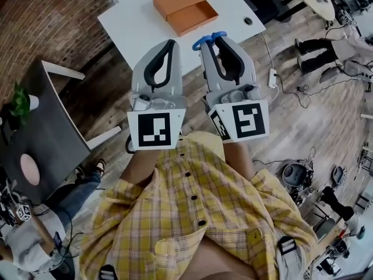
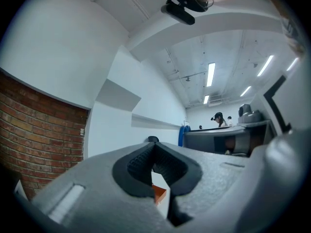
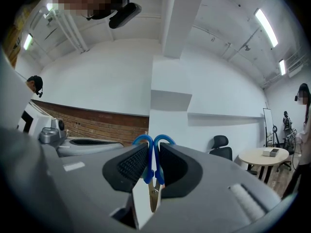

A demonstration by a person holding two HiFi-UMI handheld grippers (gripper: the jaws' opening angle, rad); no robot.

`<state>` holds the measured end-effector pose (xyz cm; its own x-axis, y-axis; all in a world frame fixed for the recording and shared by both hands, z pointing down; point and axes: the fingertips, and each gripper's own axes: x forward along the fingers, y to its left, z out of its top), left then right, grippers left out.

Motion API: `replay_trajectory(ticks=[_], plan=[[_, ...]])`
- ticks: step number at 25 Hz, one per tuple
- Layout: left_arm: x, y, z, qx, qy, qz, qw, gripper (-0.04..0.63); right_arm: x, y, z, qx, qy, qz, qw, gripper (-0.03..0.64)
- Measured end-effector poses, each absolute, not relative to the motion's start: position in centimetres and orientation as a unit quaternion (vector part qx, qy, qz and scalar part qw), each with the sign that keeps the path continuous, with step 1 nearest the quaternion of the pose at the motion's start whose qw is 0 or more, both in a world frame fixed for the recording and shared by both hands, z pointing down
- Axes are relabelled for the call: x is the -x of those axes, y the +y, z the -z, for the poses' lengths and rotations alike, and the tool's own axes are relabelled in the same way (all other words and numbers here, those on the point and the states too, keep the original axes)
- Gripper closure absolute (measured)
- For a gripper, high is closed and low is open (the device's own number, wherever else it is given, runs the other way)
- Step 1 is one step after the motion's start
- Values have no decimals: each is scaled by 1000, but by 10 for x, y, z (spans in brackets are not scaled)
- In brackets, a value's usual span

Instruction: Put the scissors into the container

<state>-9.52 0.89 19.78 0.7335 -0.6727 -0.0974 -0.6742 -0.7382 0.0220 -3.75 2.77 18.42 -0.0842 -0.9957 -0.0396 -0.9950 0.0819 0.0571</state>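
**Head view.** The person, in a yellow plaid shirt (image 1: 192,203), holds both grippers raised side by side in front of the chest, above the near edge of a white table (image 1: 131,22). Each gripper's marker cube faces the camera. An orange container (image 1: 183,7) lies open on the table, beyond the jaw tips and well apart from both grippers. It shows two shallow rectangular parts lying side by side and touching. To the left stands a dark side table (image 1: 46,133) with a small potted plant (image 1: 20,101) on it.

**Right gripper view.** The right gripper (image 3: 153,154) has its jaws clamped on the blue-handled scissors (image 3: 149,171). The ribbed pads press on the two handle shanks from either side. The handle loops stick out past the jaw tips, and the metal blades point back toward the camera. The scissors are thus held in the air and are not in the container. An office chair (image 3: 219,147) and a round table (image 3: 265,157) stand in the background.

**Left gripper view.** The left gripper (image 2: 154,149) has its jaw tips brought together, with nothing between the pads. Through the gap behind the tips a corner of the orange container shows against the white tabletop. A brick wall (image 2: 34,130) fills the left side of the view.
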Motion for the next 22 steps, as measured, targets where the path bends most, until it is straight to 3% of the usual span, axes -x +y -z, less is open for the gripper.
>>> replay_trajectory(ticks=[22], plan=[[41, -78, -217, 920, 390, -46, 18, 595, -21, -60, -204, -660, -750, 34, 11, 537]])
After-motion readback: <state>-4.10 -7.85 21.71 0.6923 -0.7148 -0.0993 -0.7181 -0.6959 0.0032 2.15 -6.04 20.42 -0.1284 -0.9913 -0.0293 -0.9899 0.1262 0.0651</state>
